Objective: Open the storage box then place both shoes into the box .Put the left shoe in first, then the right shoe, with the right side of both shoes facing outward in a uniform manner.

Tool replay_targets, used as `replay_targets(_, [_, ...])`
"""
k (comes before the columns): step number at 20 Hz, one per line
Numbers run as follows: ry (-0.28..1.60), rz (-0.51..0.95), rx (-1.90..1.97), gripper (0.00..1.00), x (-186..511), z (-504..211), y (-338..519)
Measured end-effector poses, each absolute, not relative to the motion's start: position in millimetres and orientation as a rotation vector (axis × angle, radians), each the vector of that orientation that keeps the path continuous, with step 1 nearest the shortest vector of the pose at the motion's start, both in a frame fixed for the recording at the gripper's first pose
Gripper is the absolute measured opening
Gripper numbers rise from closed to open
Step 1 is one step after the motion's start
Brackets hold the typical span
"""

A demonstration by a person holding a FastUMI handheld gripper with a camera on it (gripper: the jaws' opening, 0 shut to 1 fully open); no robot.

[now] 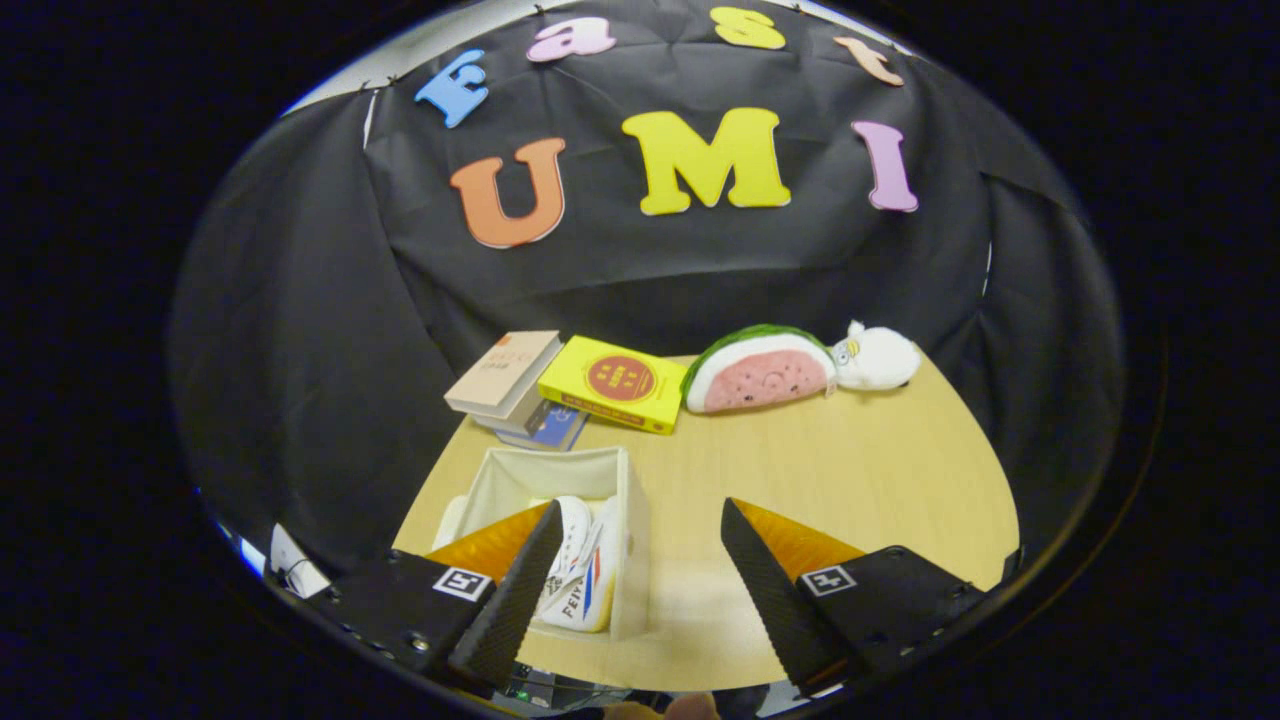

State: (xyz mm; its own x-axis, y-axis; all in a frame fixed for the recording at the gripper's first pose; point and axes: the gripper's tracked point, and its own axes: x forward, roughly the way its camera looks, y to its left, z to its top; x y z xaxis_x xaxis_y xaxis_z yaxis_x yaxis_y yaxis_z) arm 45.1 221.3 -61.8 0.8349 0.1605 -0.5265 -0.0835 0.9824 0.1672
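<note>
A white fabric storage box [632,520] stands open on the wooden table [850,470], below and just ahead of my left finger. Two white shoes [580,575] with red and blue side stripes lie side by side inside it, partly hidden by the left finger [510,590]. My gripper [640,545] hangs above the table with its fingers wide apart and nothing between them. The right finger [765,585] is over bare table to the right of the box.
Beyond the box, a stack of books [515,385] and a yellow book [615,383] lie at the table's far edge. A watermelon-slice plush [760,370] and a small white plush [878,357] sit to their right.
</note>
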Motion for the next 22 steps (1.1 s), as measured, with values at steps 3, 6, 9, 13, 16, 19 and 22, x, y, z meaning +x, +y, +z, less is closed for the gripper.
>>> replay_targets(3, [0.433, 0.071, 0.137, 0.96, 38.4, -28.3, 194.6])
replay_targets(6, [0.373, 0.046, 0.139, 0.96, 22.2, -9.2, 177.9])
replay_targets(9, [0.287, 0.003, 0.12, 0.96, 12.6, 8.3, 160.2])
replay_targets(13, [0.268, -0.002, 0.129, 0.96, -3.2, 8.2, 156.3])
replay_targets(16, [0.243, -0.008, 0.124, 0.96, -9.9, 11.8, 153.7])
replay_targets(19, [0.226, -0.013, 0.123, 0.96, -13.4, 13.6, 155.5])
replay_targets(22, [0.222, -0.042, 0.118, 0.96, -10.9, 10.5, 151.0])
